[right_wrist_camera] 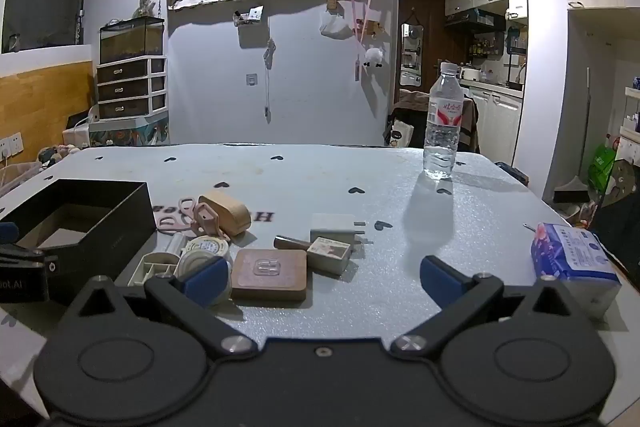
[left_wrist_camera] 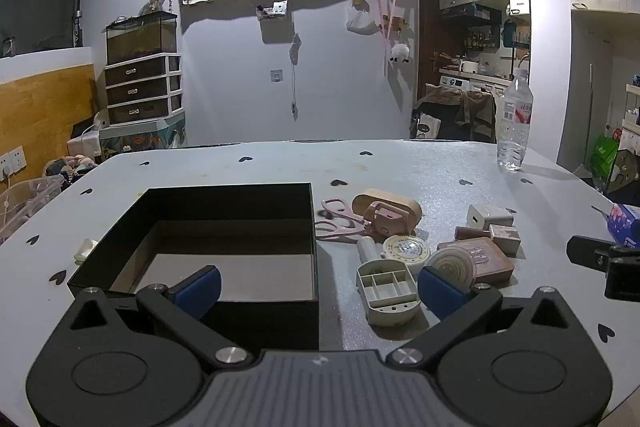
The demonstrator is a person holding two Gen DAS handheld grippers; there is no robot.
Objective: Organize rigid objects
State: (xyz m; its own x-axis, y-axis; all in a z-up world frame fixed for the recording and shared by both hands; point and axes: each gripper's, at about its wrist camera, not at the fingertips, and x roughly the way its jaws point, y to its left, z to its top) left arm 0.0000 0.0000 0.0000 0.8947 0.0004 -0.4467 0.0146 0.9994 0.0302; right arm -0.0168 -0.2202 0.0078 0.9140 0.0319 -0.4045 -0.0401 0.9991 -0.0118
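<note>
An open black box (left_wrist_camera: 224, 203) (right_wrist_camera: 100, 223) with a bare cardboard floor sits on the left of the table. Right of it lies a cluster of small rigid items: pink scissors (left_wrist_camera: 338, 217), a tan oval case (left_wrist_camera: 394, 205) (right_wrist_camera: 228, 211), a round tape tin (left_wrist_camera: 406, 251), a grey divided tray (left_wrist_camera: 386, 291), a brown square block (right_wrist_camera: 270, 273) (left_wrist_camera: 486, 259) and a white charger plug (left_wrist_camera: 488, 217) (right_wrist_camera: 334, 225). My left gripper (left_wrist_camera: 318, 287) is open, spanning the box's near right corner and the tray. My right gripper (right_wrist_camera: 324, 279) is open just short of the brown block.
A clear water bottle (right_wrist_camera: 442, 123) (left_wrist_camera: 516, 119) stands far right on the table. A blue tissue pack (right_wrist_camera: 572, 259) lies at the right edge. The white tablecloth (right_wrist_camera: 320, 171) with black hearts stretches behind the cluster. A small white item (left_wrist_camera: 85, 249) lies left of the box.
</note>
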